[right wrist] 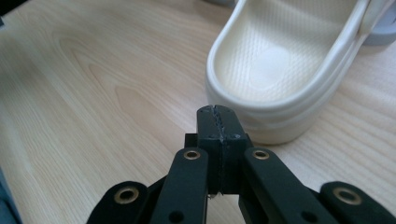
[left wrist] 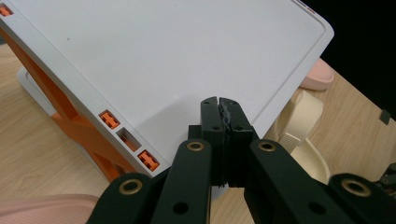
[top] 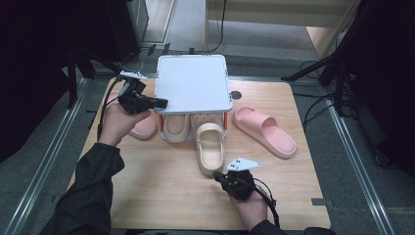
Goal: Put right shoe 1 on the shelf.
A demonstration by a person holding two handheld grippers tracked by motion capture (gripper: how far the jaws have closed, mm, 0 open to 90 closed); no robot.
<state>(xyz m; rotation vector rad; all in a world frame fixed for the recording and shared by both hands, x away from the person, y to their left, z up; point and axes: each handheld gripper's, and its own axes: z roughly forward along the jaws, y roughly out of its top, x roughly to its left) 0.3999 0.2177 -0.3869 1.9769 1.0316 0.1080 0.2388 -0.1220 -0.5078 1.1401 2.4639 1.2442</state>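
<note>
the cream slipper [top: 209, 149] lies at the centre of the bench [top: 161, 196], half under the white rack [top: 194, 83], and both the right hand-held gripper [top: 219, 176] and the left hand-held gripper [top: 164, 103] have jaws together, so the right one may only push the heel instead of gripping it.

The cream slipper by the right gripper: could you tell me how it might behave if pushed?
The cream slipper looks like thick moulded foam, so probably light and slightly springy. Its flat sole on the wooden table suggests it would slide rather than roll or tip.
</note>
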